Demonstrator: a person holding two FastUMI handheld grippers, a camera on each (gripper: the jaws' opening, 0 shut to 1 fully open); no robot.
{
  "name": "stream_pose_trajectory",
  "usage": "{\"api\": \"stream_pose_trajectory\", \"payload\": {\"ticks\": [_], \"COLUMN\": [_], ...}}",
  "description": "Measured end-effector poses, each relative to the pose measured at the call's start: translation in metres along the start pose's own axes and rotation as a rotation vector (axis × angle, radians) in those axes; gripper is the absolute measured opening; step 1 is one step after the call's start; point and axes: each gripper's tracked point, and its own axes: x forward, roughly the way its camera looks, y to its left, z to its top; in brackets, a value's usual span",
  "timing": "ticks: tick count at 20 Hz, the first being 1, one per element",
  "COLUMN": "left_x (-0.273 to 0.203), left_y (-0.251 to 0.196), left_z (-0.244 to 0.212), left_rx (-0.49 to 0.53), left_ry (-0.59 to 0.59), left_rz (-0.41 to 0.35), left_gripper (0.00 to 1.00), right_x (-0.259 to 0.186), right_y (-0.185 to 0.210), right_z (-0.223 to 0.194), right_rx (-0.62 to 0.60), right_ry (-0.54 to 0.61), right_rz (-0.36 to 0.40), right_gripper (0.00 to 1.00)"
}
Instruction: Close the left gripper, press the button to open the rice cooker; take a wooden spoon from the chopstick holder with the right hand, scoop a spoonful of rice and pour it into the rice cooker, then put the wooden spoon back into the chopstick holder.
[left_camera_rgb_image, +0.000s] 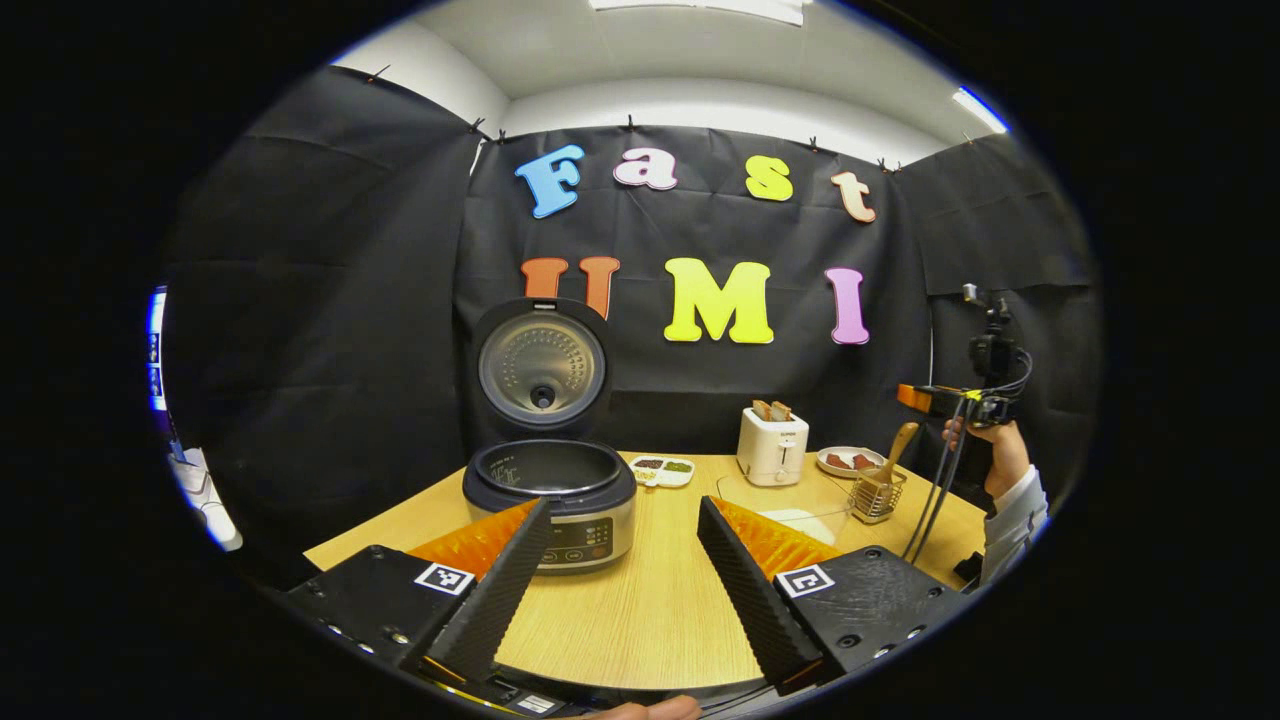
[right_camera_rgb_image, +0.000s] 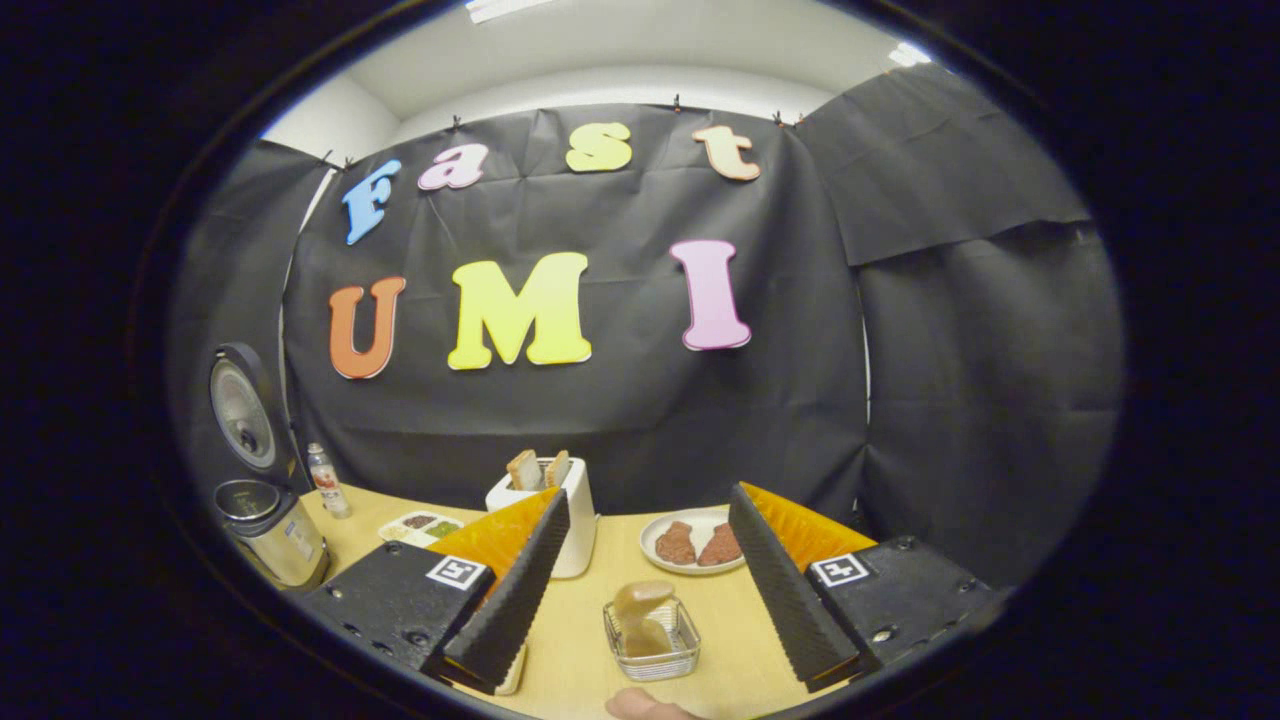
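Claws both stand wide with nothing between the fingers. From the left claw (left_camera_rgb_image: 622, 585), hovering low over the table (left_camera_rgb_image: 650, 610), the cooker (left_camera_rgb_image: 550, 495) sits just ahead and a little to the left, its lid (left_camera_rgb_image: 541, 365) swung up and the dark pot bare; the left finger overlaps the cooker's front panel in the left gripper view, though I cannot tell whether they touch. Farther out on that side's right, the spoon (left_camera_rgb_image: 897, 448) leans in the wire holder (left_camera_rgb_image: 877, 495), with the right claw (left_camera_rgb_image: 930, 398) held above it by a hand (left_camera_rgb_image: 985, 450) in a white sleeve. From the right claw (right_camera_rgb_image: 645, 585), the holder (right_camera_rgb_image: 652, 640) lies directly ahead and below, between the spread fingers, the spoon's (right_camera_rgb_image: 640, 605) bowl end up inside it, apart from both. Behind stand a toaster (right_camera_rgb_image: 555, 510) with bread, a plate (right_camera_rgb_image: 700, 540) of two brown pieces, and a small divided tray (right_camera_rgb_image: 420, 527); the cooker (right_camera_rgb_image: 265, 520) is far left beside a small bottle (right_camera_rgb_image: 325, 480).
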Motion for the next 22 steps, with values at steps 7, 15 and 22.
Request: {"api": "stream_pose_trajectory", "payload": {"ticks": [7, 15, 22], "left_x": [0.045, 0.116, 0.188], "left_y": [0.026, 0.047, 0.059], "left_z": [0.038, 0.131, 0.181], "left_rx": [-0.013, -0.039, 0.044], "left_ry": [-0.023, -0.163, -0.178], "left_rz": [0.035, 0.011, 0.058], "left_gripper": [0.94, 0.94, 0.94], "right_x": [-0.047, -0.085, -0.102], "right_y": [0.032, 0.041, 0.049], "right_z": [0.011, 0.011, -0.02], "right_rx": [-0.018, 0.029, 0.01], "right_ry": [0.009, -0.026, -0.016], "right_rz": [0.053, 0.135, 0.179], "right_gripper": [1.0, 1.0, 0.98]}}
